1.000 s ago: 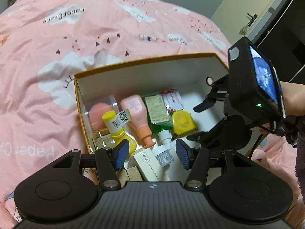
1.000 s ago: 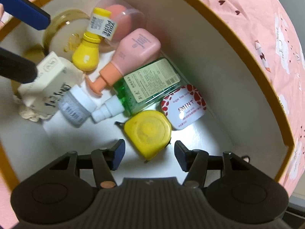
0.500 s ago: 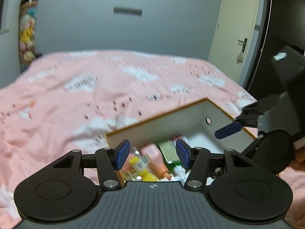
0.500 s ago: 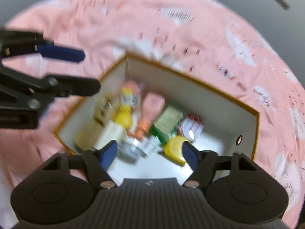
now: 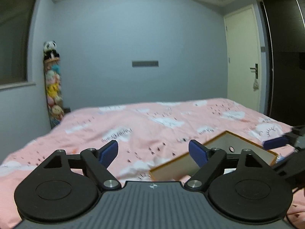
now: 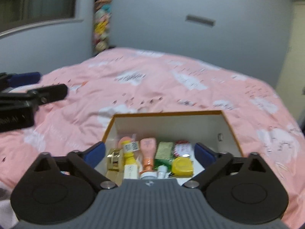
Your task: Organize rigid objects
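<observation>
An orange-rimmed cardboard box (image 6: 231, 127) with white inner walls sits on the pink bed. Inside lie a yellow tape measure (image 6: 182, 166), a pink bottle (image 6: 147, 147), a green bottle (image 6: 164, 150), a yellow bottle (image 6: 129, 151), a red-and-white tin (image 6: 182, 147) and other small items. My right gripper (image 6: 149, 152) hovers above the box's near side, its jaws opening wide, nothing between them. My left gripper (image 5: 153, 151) points almost level over the bed, jaws opening, empty; the box (image 5: 171, 168) shows at its lower right. The left gripper (image 6: 38, 87) also appears at the right view's left edge.
The pink cloud-print bedspread (image 5: 133, 126) spreads all around the box. A hanging column of plush toys (image 5: 53, 87) stands against the grey wall at the left. A cream door (image 5: 242, 57) and a dark wardrobe (image 5: 286, 57) are at the right.
Both grippers have risen out of the box and tilted up toward the room. Both have opened wider. The box's contents lie as before.
</observation>
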A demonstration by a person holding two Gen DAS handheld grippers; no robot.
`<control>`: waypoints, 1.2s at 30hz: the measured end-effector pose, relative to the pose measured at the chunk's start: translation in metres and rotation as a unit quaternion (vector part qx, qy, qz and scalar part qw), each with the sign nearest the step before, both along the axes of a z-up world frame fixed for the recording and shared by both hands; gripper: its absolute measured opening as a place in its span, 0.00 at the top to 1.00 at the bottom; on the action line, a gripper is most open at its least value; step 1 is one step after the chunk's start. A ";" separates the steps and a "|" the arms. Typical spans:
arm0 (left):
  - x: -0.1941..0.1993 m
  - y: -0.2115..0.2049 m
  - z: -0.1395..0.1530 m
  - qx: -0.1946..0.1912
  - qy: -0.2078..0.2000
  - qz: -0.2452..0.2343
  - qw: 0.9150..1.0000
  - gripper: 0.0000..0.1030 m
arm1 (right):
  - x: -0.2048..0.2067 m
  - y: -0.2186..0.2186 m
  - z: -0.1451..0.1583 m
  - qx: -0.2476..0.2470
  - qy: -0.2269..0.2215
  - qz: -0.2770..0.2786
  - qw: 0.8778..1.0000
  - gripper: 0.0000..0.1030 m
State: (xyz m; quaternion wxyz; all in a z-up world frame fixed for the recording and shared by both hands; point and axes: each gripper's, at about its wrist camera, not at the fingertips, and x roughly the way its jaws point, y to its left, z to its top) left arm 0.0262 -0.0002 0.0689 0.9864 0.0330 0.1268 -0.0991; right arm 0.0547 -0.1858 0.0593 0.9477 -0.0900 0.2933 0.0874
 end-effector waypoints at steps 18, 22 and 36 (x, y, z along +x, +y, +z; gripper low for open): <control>0.009 0.002 -0.056 0.030 0.164 0.088 0.982 0.04 | -0.018 0.000 -0.028 -0.001 0.002 -0.057 0.998 0.03; 0.004 0.000 -0.062 0.034 0.171 0.078 0.982 0.04 | -0.019 -0.001 -0.035 0.018 0.007 -0.047 0.999 0.03; 0.005 -0.008 -0.071 0.047 0.186 0.074 0.979 0.04 | -0.012 -0.010 -0.049 0.056 0.047 -0.048 0.996 0.03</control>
